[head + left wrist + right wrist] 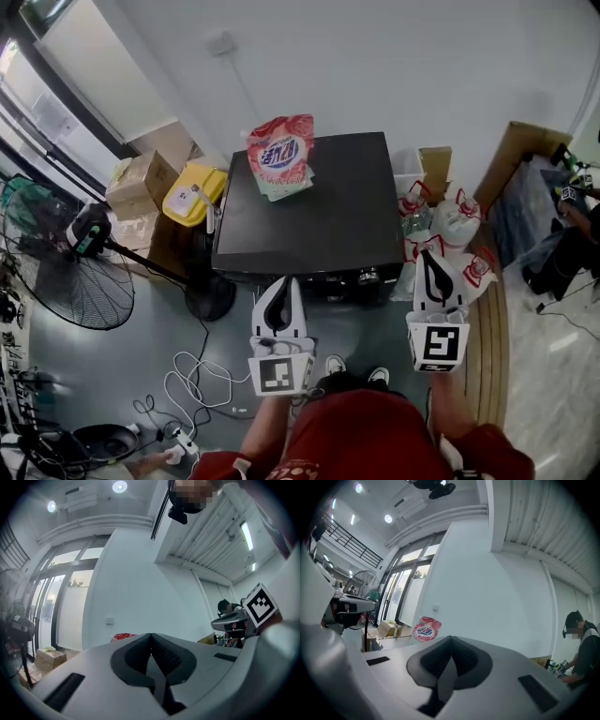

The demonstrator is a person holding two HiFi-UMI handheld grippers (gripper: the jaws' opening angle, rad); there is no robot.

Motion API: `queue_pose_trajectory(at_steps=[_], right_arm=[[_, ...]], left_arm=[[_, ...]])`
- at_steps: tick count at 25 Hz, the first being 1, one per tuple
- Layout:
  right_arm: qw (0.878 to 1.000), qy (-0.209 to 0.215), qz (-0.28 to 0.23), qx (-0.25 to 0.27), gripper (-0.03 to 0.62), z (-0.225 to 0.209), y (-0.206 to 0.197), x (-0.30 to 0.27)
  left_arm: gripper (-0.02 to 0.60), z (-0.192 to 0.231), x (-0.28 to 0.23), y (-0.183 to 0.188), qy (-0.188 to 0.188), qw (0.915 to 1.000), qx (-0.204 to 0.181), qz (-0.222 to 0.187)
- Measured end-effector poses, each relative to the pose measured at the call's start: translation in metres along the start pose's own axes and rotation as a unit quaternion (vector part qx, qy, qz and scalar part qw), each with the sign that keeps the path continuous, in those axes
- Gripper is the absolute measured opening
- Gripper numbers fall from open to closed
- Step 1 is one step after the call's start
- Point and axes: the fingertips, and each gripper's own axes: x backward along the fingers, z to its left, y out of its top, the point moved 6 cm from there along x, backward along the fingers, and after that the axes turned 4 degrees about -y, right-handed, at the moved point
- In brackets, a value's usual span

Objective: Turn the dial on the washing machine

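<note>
The black washing machine (309, 202) stands against the white wall, seen from above in the head view. A red detergent pouch (280, 155) lies on its lid; it also shows in the right gripper view, pouch (425, 629). Small shiny knobs (367, 277) sit on the machine's front panel; the dial itself is too small to tell apart. My left gripper (284, 281) hangs in front of the panel's left part, shut and empty. My right gripper (432, 255) is off the machine's right front corner, shut with nothing in it. Both stand apart from the panel. Their own views show the pads meeting: left gripper (151, 635), right gripper (450, 638).
A standing fan (67, 274) and cardboard boxes (141, 178) are at the left, with a yellow container (192, 194) beside the machine. White jugs and bags (441, 225) crowd its right side. Cables (192, 384) lie on the floor. A person (574, 234) sits at the far right.
</note>
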Motion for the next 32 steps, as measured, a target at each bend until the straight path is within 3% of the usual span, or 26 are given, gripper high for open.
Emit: queue_pose_trajectory(at_steps=[9,28,32], right_arm=[[1.0,-0.008,0.008,0.009,0.009,0.042,-0.009,-0.012],[0.995,-0.012,0.096,0.014,0.011,0.116,-0.104,-0.026],[0.994,-0.011,0.111,0.001,0.051,0.135,-0.123,-0.029]], left_arm=[[0.009,0.031,0.008,-0.018,-0.008,0.9997,0.021,-0.009],[0.009,0.069,0.03,-0.089,-0.029,0.9978,0.058,-0.014],[0.009,0.078,0.033,-0.113,-0.048,0.9967,0.066,-0.006]])
